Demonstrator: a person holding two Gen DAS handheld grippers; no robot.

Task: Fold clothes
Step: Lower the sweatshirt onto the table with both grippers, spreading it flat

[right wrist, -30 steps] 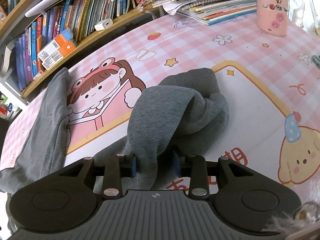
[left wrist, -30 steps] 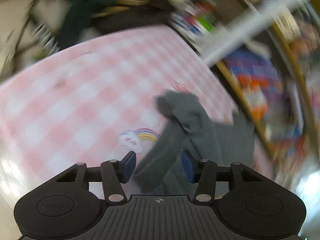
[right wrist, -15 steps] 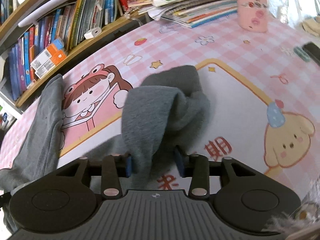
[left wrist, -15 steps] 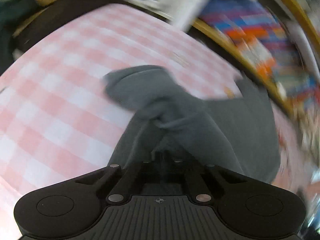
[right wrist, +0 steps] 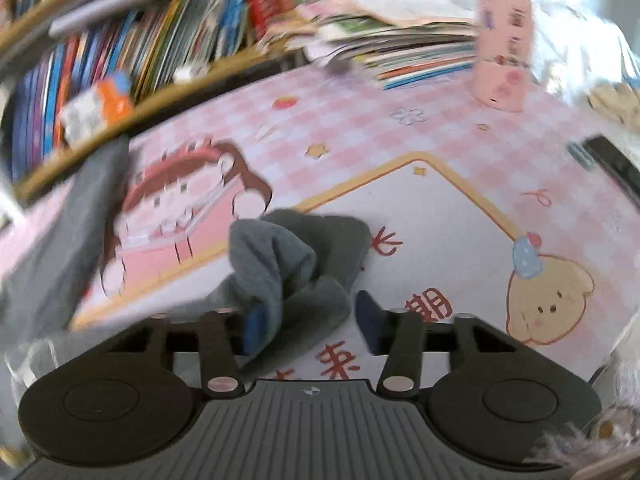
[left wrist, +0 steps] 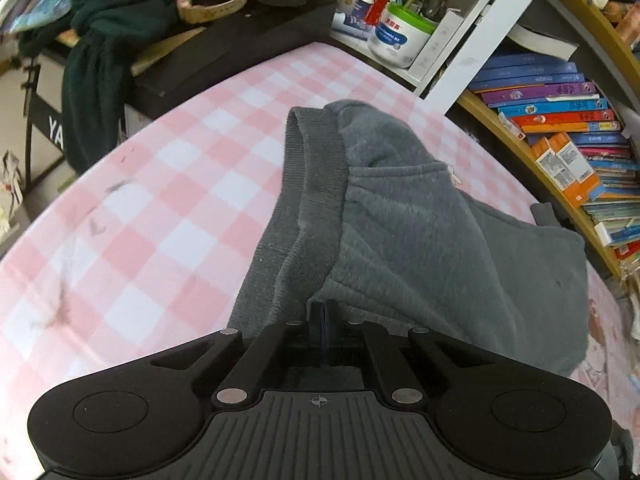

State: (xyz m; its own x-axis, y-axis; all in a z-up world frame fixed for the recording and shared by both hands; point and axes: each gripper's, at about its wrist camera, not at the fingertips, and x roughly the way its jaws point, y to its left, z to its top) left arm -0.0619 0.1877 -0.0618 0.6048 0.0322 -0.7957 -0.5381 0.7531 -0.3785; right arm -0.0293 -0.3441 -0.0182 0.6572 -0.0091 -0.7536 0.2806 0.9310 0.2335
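The left hand-held gripper is clamped on a grey garment heaped on the pink checked table. The right hand-held gripper stands apart around a bunched fold. Farther, at 2 o'clock, bookshelves; at 10 o'clock, dark clothing.

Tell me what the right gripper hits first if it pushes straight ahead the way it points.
Most likely the bunched grey garment lying between the open jaws of the right gripper; beyond it, the cartoon table mat. The frame is blurred, so depth is uncertain.
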